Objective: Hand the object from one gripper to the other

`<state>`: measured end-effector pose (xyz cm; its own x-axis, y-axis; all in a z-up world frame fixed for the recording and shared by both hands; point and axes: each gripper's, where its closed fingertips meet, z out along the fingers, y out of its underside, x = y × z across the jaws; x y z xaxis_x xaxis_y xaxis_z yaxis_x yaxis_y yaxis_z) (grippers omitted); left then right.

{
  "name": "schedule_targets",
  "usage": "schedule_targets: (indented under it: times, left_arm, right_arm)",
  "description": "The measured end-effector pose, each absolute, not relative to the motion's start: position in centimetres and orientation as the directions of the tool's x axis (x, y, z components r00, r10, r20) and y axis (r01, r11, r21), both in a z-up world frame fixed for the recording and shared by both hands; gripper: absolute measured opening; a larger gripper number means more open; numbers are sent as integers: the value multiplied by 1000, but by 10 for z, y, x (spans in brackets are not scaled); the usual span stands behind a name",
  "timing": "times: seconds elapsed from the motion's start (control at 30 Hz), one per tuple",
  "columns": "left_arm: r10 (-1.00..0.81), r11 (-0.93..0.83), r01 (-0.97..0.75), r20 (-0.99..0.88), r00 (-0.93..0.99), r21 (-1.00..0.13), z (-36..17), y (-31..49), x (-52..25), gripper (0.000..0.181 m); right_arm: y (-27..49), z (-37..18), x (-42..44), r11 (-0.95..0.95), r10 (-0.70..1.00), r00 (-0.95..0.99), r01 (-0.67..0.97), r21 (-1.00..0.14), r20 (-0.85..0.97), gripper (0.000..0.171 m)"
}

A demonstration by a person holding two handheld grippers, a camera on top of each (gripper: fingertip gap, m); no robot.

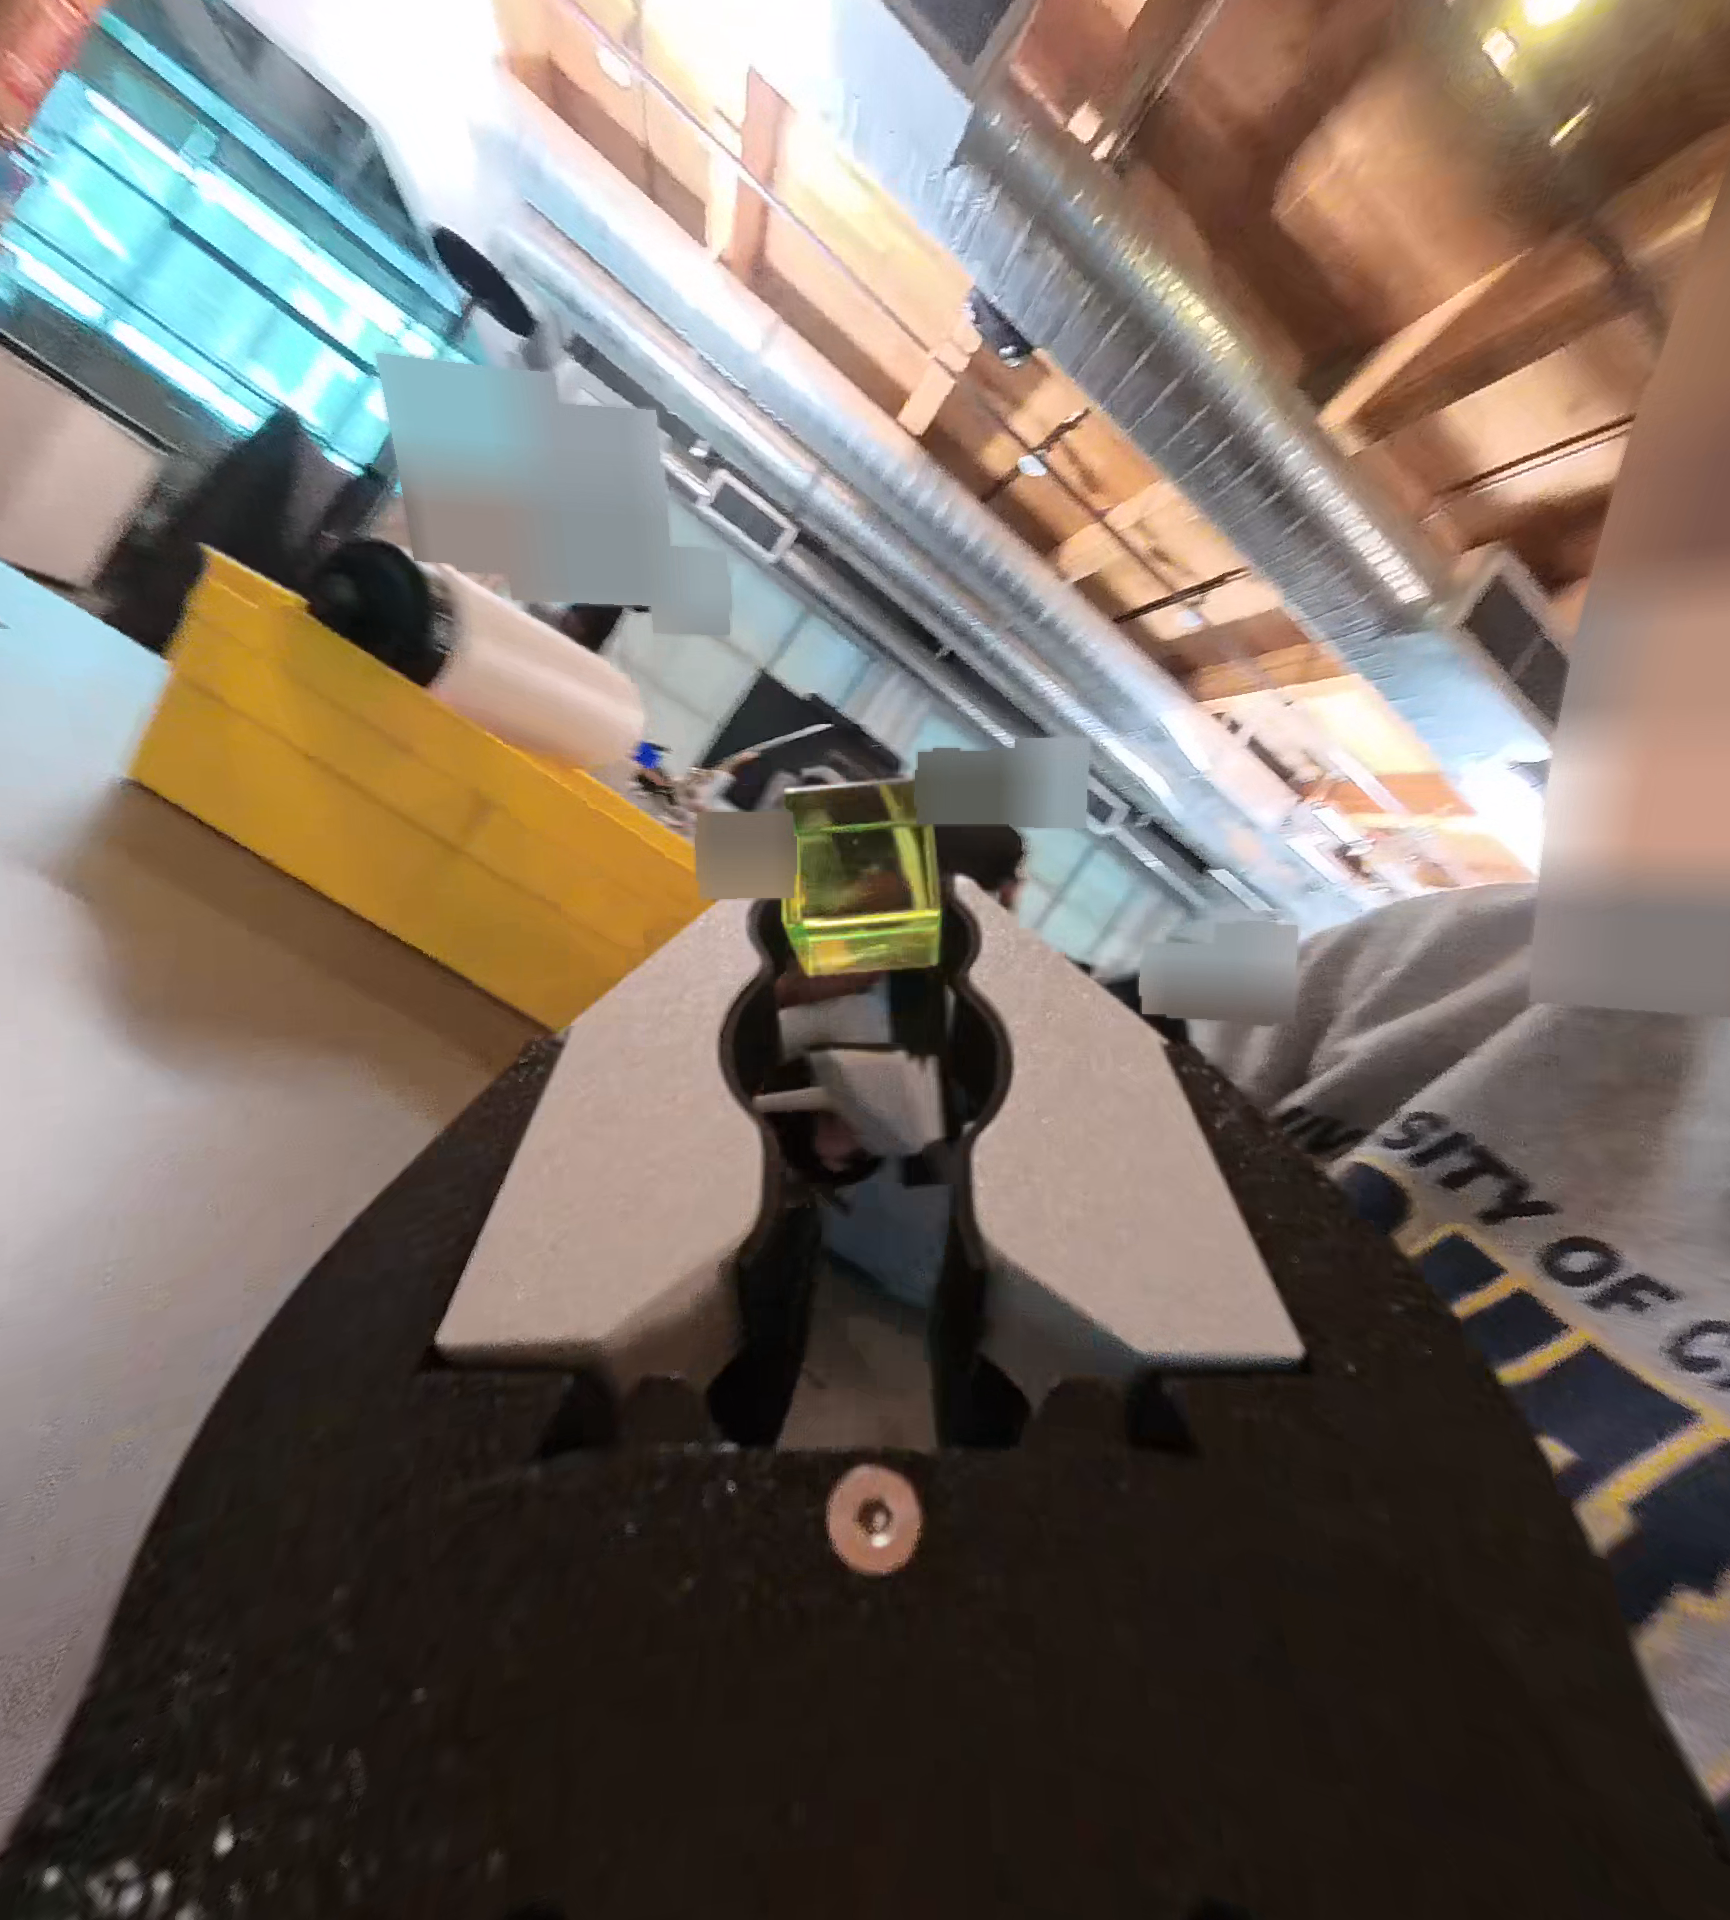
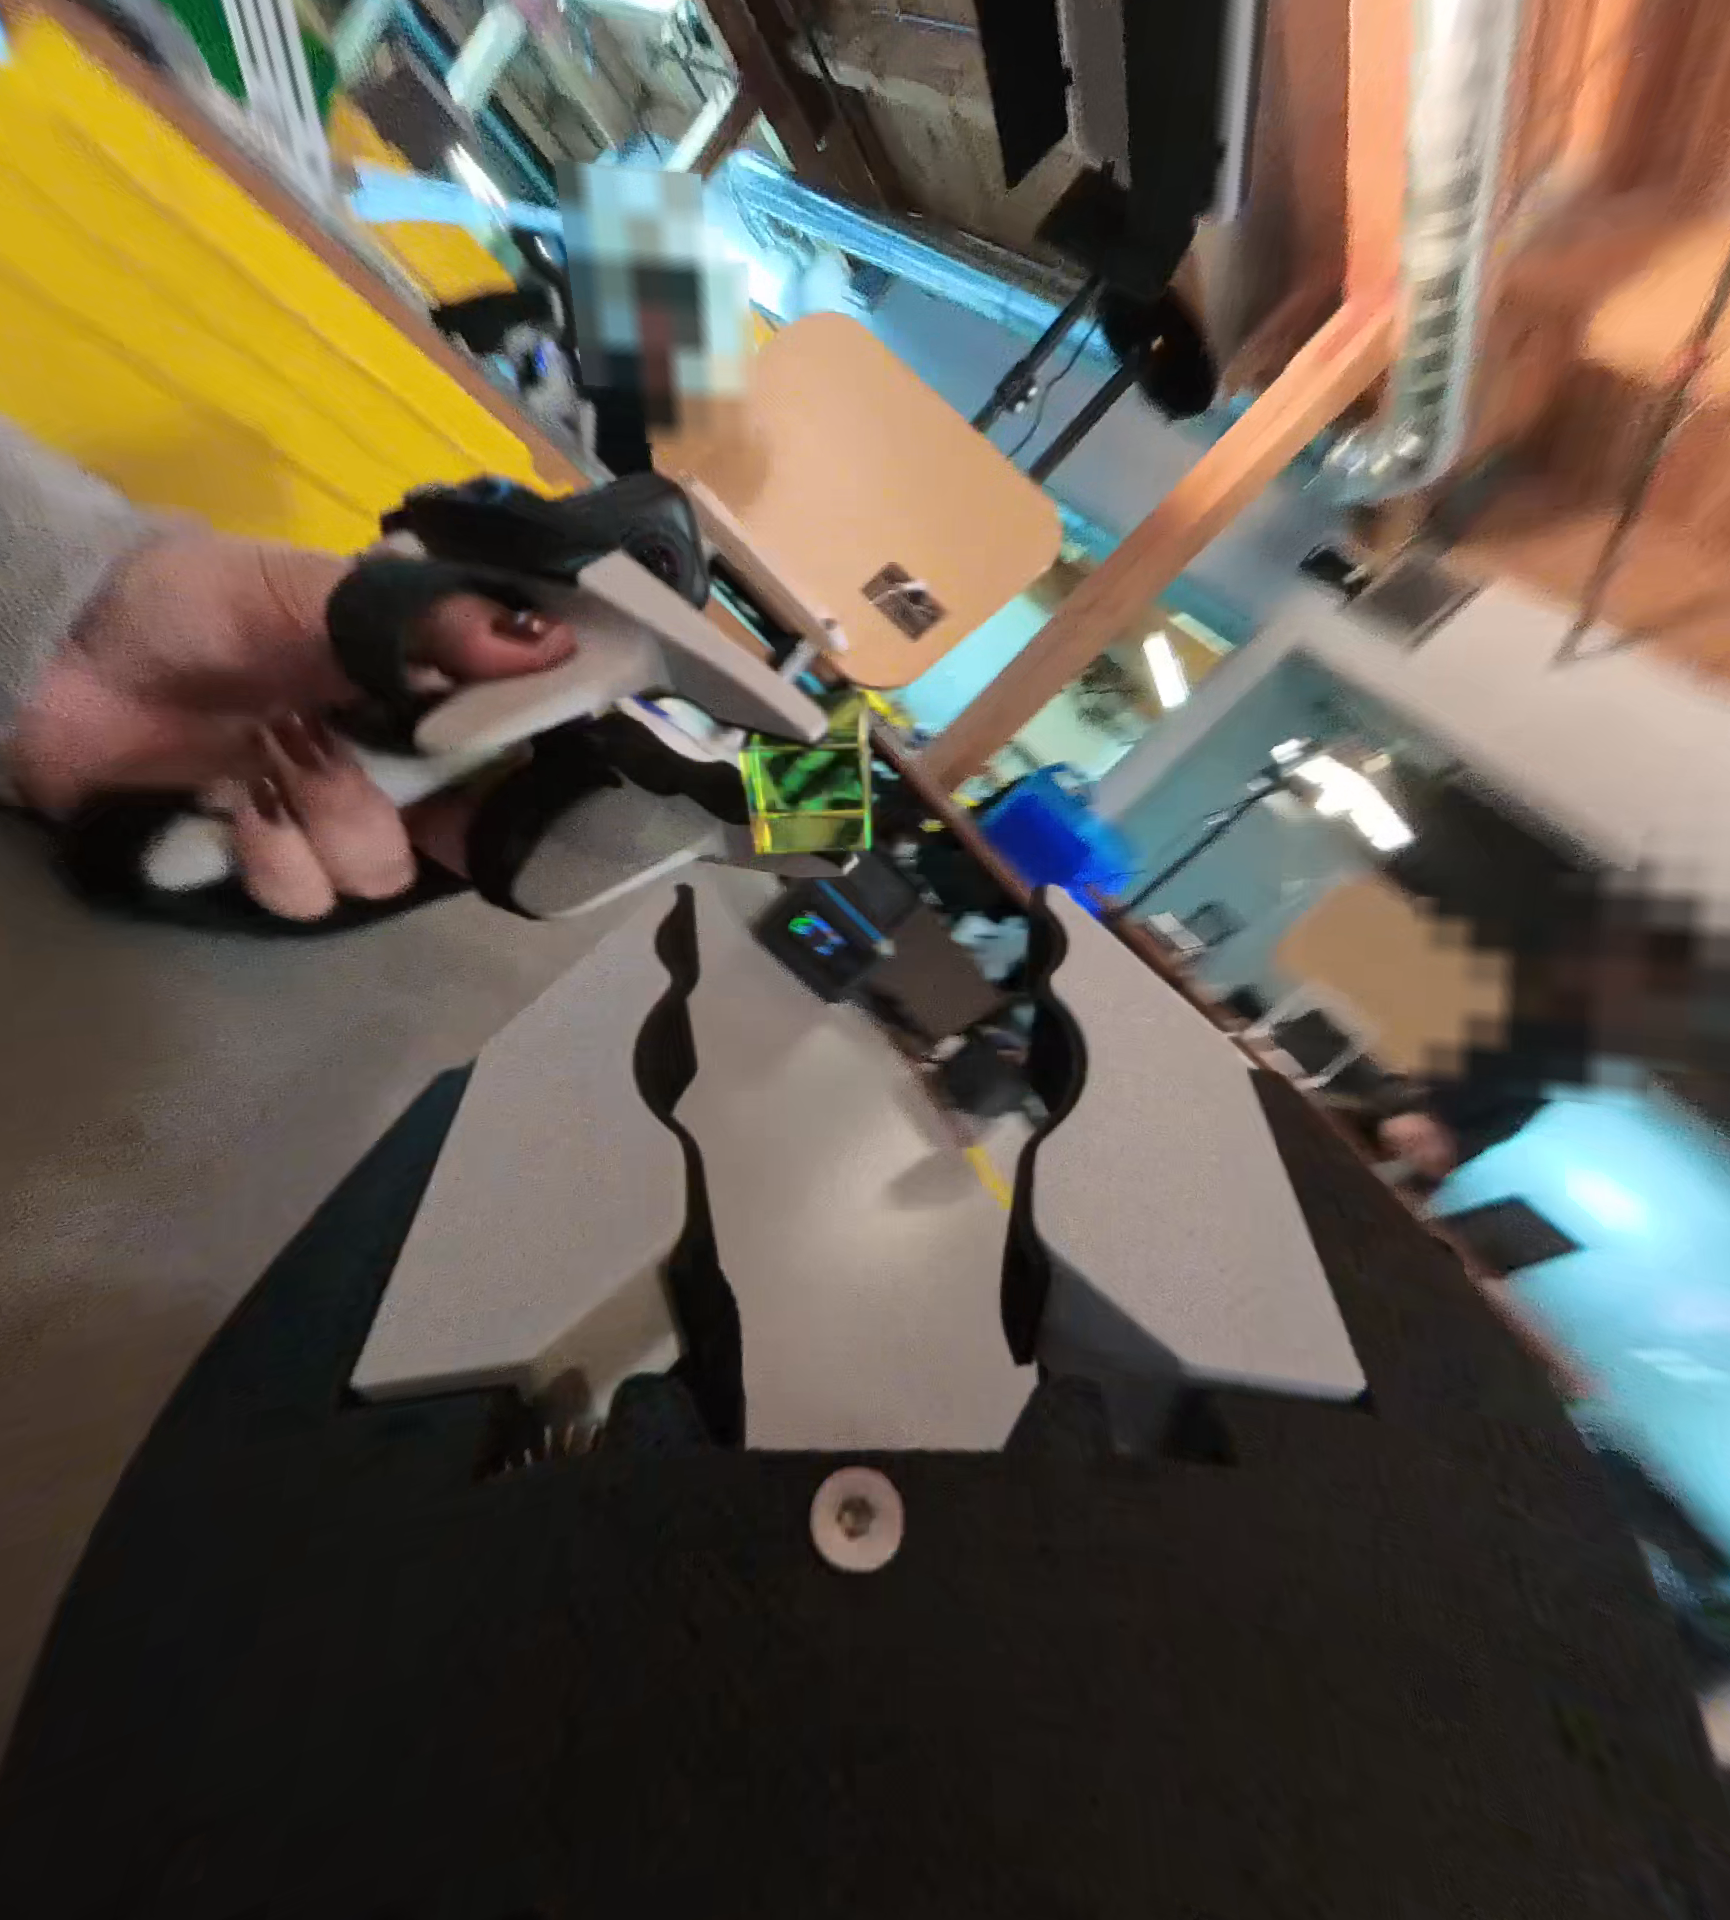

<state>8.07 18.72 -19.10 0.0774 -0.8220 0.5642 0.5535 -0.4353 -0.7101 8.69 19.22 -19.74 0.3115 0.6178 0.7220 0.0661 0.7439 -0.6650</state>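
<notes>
Holding the green translucent cube (image 1: 861, 894) at its fingertips, your left gripper (image 1: 861, 935) is clamped on the object, which sits raised in the air above the grey tabletop (image 1: 61, 1039). The cube's lower part is pinched between the two tips; its upper part projects clear beyond them.

Progress, as judged from both views: the pick-up is done and the presentation is under way. The transfer itself is not yet done. Your right gripper (image 2: 856, 914) has its fingers spread wide and carries nothing. In the right wrist view the cube (image 2: 807, 792) lies just ahead of those spread tips and apart from them, with the left gripper (image 2: 788, 774) reaching in from the left, held by your hand (image 2: 248, 748).

Remaining steps: bring the right fingers around the cube, close them, then release the left.

Clearances:
- The free faces of the cube are those not covered by the left tips. Approach these only.
- The spread of the right fingers appears wider than the cube.
- Open air surrounds the meeting point. The yellow bins (image 2: 144, 312) stand well apart.
- The left tips are the nearest obstruction.
</notes>
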Motion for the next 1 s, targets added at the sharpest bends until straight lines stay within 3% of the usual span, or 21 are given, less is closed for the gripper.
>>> schedule_targets:
  times: [0.07, 0.17, 0.3, 0.47, 0.53, 0.6, 0.7, 0.77, 0.83, 0.97, 1.0]
  left_arm:
    - [-797, -524, 544, 603, -42, -655, -190, 182, 89, 26]
    - [-769, -597, 494, 627, -129, -632, -192, 175, 102, 26]
    - [-767, -610, 463, 627, -138, -643, -194, 172, 107, 26]
    - [-790, -556, 508, 608, -78, -657, -191, 179, 98, 47]
    - [-822, -453, 501, 563, 85, -737, -195, 187, 88, 71]
    - [-857, -280, 396, 414, 307, -874, -201, 190, 82, 83]
    - [-817, 29, 25, -9, 576, -999, -214, 188, 79, 82]
    - [-701, 206, -302, -356, 618, -931, -223, 185, 79, 61]
    - [-559, 342, -504, -603, 569, -793, -225, 182, 82, 58]
    - [-556, 342, -632, -692, 461, -696, -245, 182, 94, 48]
    - [-549, 345, -651, -708, 444, -676, -248, 183, 95, 37]
  right_arm:
    - [185, -198, 81, 804, 530, 326, 100, -586, 783, 57]
    - [180, -193, 77, 817, 504, 359, 99, -568, 786, 53]
    - [179, -197, 76, 827, 485, 349, 113, -550, 801, 27]
    - [184, -202, 75, 705, 664, 287, 68, -706, 690, 26]
    - [189, -211, 75, 594, 773, 231, 63, -802, 590, 26]
    - [192, -219, 75, 442, 883, 154, 48, -896, 444, 26]
    - [191, -229, 74, 115, 993, 7, 44, -992, 116, 26]
    - [186, -234, 74, -114, 986, -111, 69, -991, -121, 26]
    - [178, -237, 75, -292, 927, -210, 109, -950, -310, 26]
    - [166, -239, 77, -466, 803, -325, 183, -866, -500, 26]
    - [165, -239, 77, -477, 790, -334, 193, -857, -515, 26]
